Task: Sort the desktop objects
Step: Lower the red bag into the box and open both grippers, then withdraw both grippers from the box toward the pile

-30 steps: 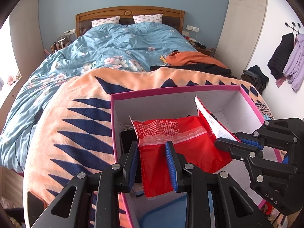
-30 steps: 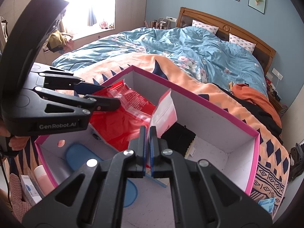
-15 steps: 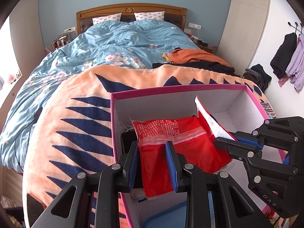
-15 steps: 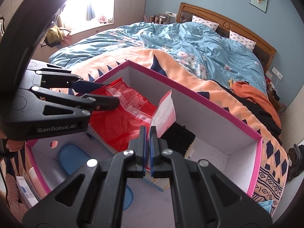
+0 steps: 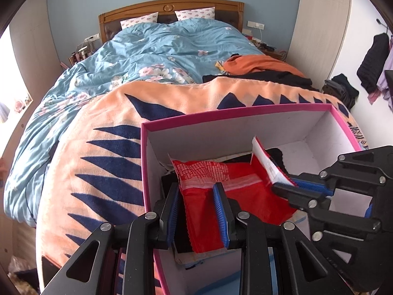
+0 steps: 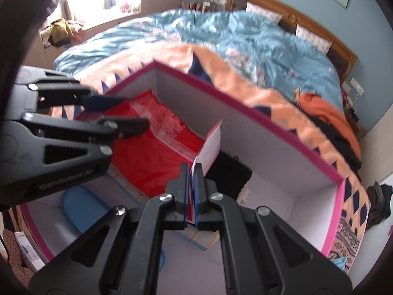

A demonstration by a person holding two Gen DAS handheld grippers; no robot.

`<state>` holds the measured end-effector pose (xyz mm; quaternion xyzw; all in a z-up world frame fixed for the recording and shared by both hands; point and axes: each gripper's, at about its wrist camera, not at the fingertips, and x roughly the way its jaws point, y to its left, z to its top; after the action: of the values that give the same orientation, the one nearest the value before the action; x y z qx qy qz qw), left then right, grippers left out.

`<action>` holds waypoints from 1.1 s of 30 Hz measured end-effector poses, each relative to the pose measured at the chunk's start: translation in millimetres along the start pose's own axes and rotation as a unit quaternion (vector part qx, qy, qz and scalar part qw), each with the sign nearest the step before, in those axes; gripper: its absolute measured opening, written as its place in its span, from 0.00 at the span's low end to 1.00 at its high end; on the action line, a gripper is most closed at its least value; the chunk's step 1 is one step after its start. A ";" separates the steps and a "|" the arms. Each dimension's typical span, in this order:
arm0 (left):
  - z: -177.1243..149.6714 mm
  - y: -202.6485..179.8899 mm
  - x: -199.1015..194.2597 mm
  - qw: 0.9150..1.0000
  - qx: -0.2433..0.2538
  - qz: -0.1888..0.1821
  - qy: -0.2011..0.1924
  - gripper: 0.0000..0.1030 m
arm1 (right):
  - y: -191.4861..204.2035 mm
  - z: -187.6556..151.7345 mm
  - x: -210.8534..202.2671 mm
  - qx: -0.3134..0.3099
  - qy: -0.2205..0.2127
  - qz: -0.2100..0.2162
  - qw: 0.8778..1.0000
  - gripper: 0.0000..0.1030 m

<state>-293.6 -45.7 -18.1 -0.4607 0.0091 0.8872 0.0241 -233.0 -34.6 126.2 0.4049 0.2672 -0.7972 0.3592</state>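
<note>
A pink-rimmed box (image 5: 235,115) sits on an orange blanket (image 5: 103,162) with a blue duvet (image 5: 159,56) toward 12 o'clock; a black item (image 6: 228,174) and a blue lid (image 6: 81,206) lie inside. The red bag (image 5: 240,191), glossy with white print, hangs in the box, the left gripper (image 5: 199,216) clamped on its near edge at 6 o'clock and the right gripper (image 6: 191,194), jaws easing apart, on its white-backed corner. Only the right view shows the lid fully

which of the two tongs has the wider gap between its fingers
The left tongs, fingers well apart with the red bag between them; the right tongs are almost shut on its edge.
</note>
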 end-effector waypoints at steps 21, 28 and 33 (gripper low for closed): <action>-18.4 -19.3 -85.2 0.995 0.035 0.003 -0.096 0.45 | -34.3 -12.9 -43.6 0.083 -0.013 -0.001 0.996 0.26; -44.1 -42.6 -150.9 0.986 0.088 -0.075 -0.116 0.51 | -22.2 -55.4 -141.0 0.075 -0.095 0.062 0.991 0.29; -68.0 -67.1 -164.8 0.980 0.118 -0.128 -0.094 0.51 | -12.9 -121.7 -185.3 0.084 -0.110 0.068 0.988 0.38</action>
<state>-139.9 13.1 78.0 -0.3661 0.0525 0.9090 0.1920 -111.2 126.4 218.8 0.3606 0.1301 -0.8301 0.4049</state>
